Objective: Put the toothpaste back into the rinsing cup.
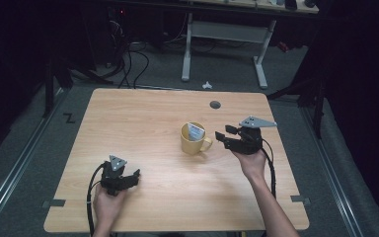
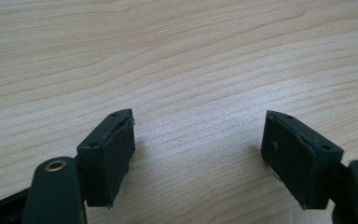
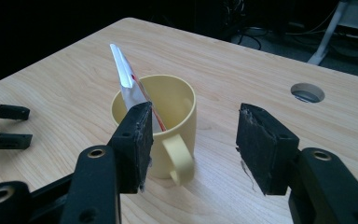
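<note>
We note one glossy yellow mug [image 1: 194, 139], cylindrical, loop handle toward the right tongs [image 3: 193, 144], standing mid-table [image 1: 143, 123], pale woodgrain. One shiny packet [image 3: 129, 86] leans inside. Right tongs parted, empty, just beside the handle. Left tongs [image 2: 198, 156] wide apart, empty, over bare wood.

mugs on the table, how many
1. The yellow mug stands upright right of the table's middle, a packet leaning inside it, just ahead of the right gripper, whose jaws stand apart.
</note>
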Action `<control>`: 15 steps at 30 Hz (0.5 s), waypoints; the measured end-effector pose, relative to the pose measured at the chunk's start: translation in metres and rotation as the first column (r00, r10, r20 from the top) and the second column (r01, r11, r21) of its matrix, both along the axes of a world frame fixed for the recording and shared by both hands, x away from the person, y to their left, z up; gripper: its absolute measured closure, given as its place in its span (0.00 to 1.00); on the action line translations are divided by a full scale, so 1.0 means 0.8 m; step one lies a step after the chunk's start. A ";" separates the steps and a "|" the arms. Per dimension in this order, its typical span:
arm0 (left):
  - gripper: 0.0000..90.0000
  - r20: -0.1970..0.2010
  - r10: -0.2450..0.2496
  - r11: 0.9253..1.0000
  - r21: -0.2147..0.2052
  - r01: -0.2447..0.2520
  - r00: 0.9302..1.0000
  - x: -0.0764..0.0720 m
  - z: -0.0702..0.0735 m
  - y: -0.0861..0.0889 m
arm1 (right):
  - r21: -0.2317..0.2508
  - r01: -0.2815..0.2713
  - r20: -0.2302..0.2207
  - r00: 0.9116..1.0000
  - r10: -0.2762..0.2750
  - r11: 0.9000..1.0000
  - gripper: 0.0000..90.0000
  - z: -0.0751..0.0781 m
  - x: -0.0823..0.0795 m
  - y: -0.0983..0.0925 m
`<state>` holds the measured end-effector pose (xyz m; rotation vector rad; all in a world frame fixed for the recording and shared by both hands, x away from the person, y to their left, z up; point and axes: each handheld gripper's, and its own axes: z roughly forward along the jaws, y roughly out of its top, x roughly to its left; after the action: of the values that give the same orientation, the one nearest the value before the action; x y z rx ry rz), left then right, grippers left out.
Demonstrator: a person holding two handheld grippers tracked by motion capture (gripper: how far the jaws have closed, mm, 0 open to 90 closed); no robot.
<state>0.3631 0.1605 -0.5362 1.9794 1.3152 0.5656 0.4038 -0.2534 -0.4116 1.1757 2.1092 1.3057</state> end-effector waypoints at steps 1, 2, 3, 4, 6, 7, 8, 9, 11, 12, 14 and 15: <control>0.29 0.000 0.000 1.000 0.000 0.000 1.000 0.000 0.000 0.000 | 0.000 0.000 0.001 1.000 0.000 1.000 0.51 0.000 0.000 -0.002; 0.29 0.000 0.000 1.000 0.000 0.000 1.000 0.000 0.000 0.000 | -0.003 0.003 0.001 1.000 -0.003 1.000 0.51 0.001 -0.001 -0.003; 0.29 0.000 0.000 1.000 0.000 0.000 1.000 0.000 0.000 0.000 | -0.003 0.006 0.000 1.000 -0.006 1.000 0.51 0.001 -0.002 -0.004; 0.29 0.000 0.000 1.000 0.000 0.000 1.000 0.000 0.000 0.000 | -0.003 0.006 0.001 1.000 -0.006 1.000 0.51 0.001 -0.003 -0.006; 0.29 0.000 0.000 1.000 0.000 0.000 1.000 0.000 0.000 0.000 | -0.003 0.008 -0.003 1.000 -0.008 1.000 0.51 0.000 -0.004 -0.008; 0.29 0.000 0.000 1.000 0.000 0.000 1.000 0.000 0.000 0.000 | -0.010 0.009 -0.002 1.000 -0.009 1.000 0.51 0.000 -0.005 -0.009; 0.29 0.000 0.000 1.000 0.000 0.000 1.000 0.000 0.000 0.000 | -0.009 0.010 -0.001 1.000 -0.010 1.000 0.51 0.000 -0.006 -0.011; 0.29 0.000 0.000 1.000 0.000 0.000 1.000 0.000 0.000 0.000 | -0.009 0.013 -0.003 1.000 -0.014 1.000 0.51 0.000 -0.007 -0.012; 0.29 0.000 0.000 1.000 0.000 0.000 1.000 0.000 0.000 0.000 | -0.006 0.018 -0.001 1.000 -0.018 1.000 0.51 0.001 -0.008 -0.014; 0.29 0.000 0.000 1.000 0.000 0.000 1.000 0.000 0.000 0.000 | -0.009 0.020 0.003 1.000 -0.020 1.000 0.51 0.002 -0.009 -0.016; 0.29 0.000 0.000 1.000 0.000 0.000 1.000 0.000 0.000 0.000 | -0.007 0.022 0.003 1.000 -0.022 1.000 0.51 0.002 -0.009 -0.017; 0.29 0.000 0.000 1.000 0.000 0.000 1.000 0.000 0.000 0.000 | -0.006 0.023 0.003 1.000 -0.023 1.000 0.52 0.003 -0.010 -0.017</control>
<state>0.3631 0.1606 -0.5362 1.9790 1.3152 0.5656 0.3955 -0.2674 -0.4092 1.1913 2.0898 1.2898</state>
